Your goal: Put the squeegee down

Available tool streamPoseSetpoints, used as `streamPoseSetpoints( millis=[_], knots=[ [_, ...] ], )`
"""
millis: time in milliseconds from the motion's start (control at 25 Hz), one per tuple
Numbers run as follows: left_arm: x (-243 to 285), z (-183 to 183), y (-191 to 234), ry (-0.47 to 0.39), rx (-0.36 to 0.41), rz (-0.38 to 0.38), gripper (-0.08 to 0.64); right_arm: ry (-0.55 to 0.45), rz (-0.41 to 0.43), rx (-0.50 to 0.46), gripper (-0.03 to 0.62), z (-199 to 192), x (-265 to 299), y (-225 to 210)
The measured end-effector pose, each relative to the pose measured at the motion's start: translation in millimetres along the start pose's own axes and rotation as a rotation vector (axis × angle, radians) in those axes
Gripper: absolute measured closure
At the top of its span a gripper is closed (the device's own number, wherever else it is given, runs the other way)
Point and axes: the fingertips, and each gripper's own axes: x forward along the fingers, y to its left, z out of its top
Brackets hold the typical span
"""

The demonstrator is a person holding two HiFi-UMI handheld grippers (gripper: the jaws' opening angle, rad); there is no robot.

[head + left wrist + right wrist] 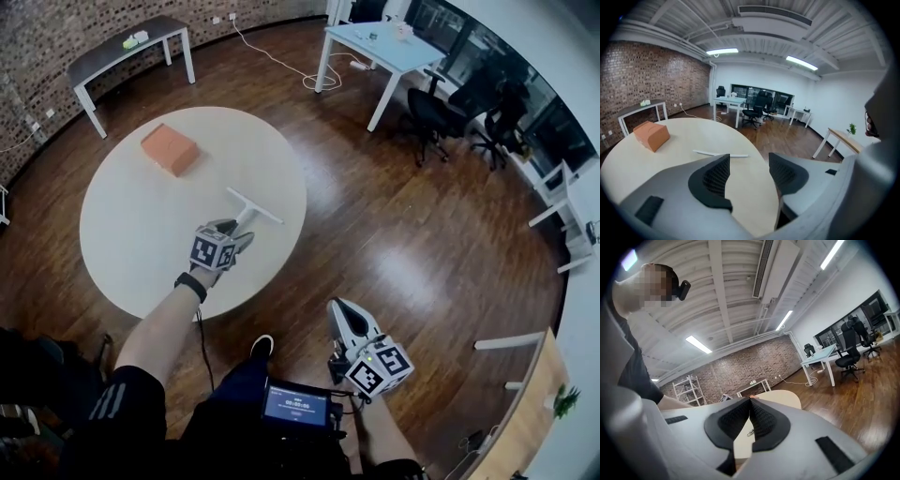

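Plainly, the squeegee lies flat on the round table, near the edge closest to the person. It is a slim white T: a long straight blade with a short handle that points back toward the left gripper. In the left gripper view the blade shows as a thin pale strip on the tabletop, beyond the jaws and clear of them.

That left gripper is unclenched. Its two grey jaws with ribbed black pads stand wide apart, with only the bare tabletop showing in the gap. The right gripper hangs over the glossy, dark wooden floor, well away from the table. In its own view the right gripper has its ribbed black pads clenched tip to tip, gripping nothing.

The tabletop is smooth, matt and off-white. An orange block with squared edges rests on the far side, well apart from the squeegee. Each gripper carries a cube printed with black-and-white square markers. A small screen at the person's waist glows blue with a row of digits too small to read. A black wristband circles the left wrist.
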Motion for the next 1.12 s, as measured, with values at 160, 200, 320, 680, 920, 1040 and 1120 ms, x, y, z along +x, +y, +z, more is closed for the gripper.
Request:
streamPoseSetpoints(
  millis=[160,200,320,680,920,1040,1120],
  knots=[
    [-62,-8,-50,-0.088,-0.003,-0.011,0.291,-0.023,0.039,-0.027,0.565,-2,-46,31],
    [-80,-10,-63,-0.113,0.006,-0.001,0.293,-0.028,0.05,-0.038,0.564,-3,-58,40],
    [-135,-25,-104,-0.178,0.035,0.016,0.304,-0.024,0.069,-0.064,0.565,-13,-91,61],
    [-259,-70,-214,-0.295,0.116,-0.036,0.304,-0.004,0.095,-0.071,0.572,-33,-150,105],
    [-320,-85,-263,-0.375,0.129,-0.079,0.304,0.012,0.084,-0.11,0.574,-46,-166,124],
    [-336,-95,-270,-0.386,0.156,-0.083,0.304,0.041,0.088,-0.109,0.575,-63,-161,136],
    [-348,-103,-270,-0.382,0.17,-0.089,0.304,0.054,0.099,-0.096,0.575,-72,-156,151]
  ],
)
